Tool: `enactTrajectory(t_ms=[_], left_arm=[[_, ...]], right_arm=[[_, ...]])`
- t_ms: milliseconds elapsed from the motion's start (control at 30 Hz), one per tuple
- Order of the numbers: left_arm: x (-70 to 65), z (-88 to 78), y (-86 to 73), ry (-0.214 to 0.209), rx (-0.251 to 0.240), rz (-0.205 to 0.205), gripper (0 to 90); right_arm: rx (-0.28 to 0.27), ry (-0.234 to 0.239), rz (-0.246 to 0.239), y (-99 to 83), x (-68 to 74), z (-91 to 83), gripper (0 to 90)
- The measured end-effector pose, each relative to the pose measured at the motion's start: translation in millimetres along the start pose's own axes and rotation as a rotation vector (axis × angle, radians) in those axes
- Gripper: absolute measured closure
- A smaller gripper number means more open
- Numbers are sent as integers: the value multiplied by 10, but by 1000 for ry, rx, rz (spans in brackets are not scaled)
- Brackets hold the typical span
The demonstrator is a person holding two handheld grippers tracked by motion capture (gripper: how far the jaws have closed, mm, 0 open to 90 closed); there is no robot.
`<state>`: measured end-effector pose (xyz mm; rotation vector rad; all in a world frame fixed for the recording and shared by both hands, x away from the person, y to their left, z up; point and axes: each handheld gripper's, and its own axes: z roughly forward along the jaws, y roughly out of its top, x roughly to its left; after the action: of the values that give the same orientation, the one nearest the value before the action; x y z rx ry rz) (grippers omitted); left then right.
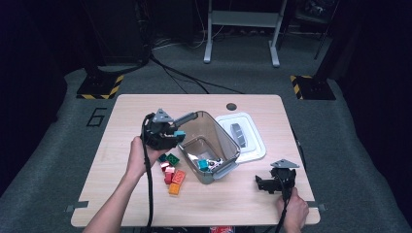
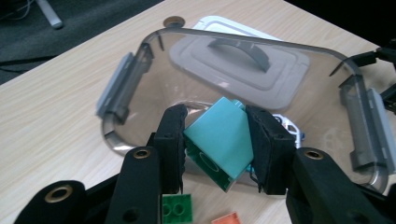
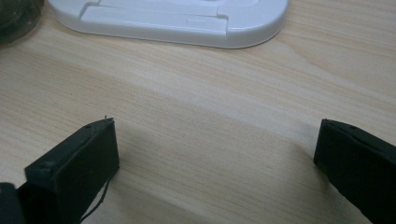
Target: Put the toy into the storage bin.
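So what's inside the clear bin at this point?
In the clear bin: a teal brick and white pieces at its near end. The rest of its floor hides behind the tinted wall.

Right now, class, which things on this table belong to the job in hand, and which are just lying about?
Part of the job:
- left gripper, shut on the teal brick
- clear bin
- loose bricks beside the bin

Lying about:
- white lid, flat beside the bin
- right gripper, open over bare table
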<state>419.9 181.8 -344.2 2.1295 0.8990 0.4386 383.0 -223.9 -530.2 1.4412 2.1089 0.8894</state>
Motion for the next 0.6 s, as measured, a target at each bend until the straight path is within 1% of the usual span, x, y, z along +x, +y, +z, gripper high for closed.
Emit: enactTrajectory(t_ms=[300,500,600], left_arm=[[-225,194,55,-46,19,36,599],[-325,350,26,-83,45,25,599],[-361,409,-16,-90,73,19,598]], right_arm=[[0,0,0,0,0,0,0],[0,0,0,0,0,0,0],[0,0,-1,0,-1,0,0]])
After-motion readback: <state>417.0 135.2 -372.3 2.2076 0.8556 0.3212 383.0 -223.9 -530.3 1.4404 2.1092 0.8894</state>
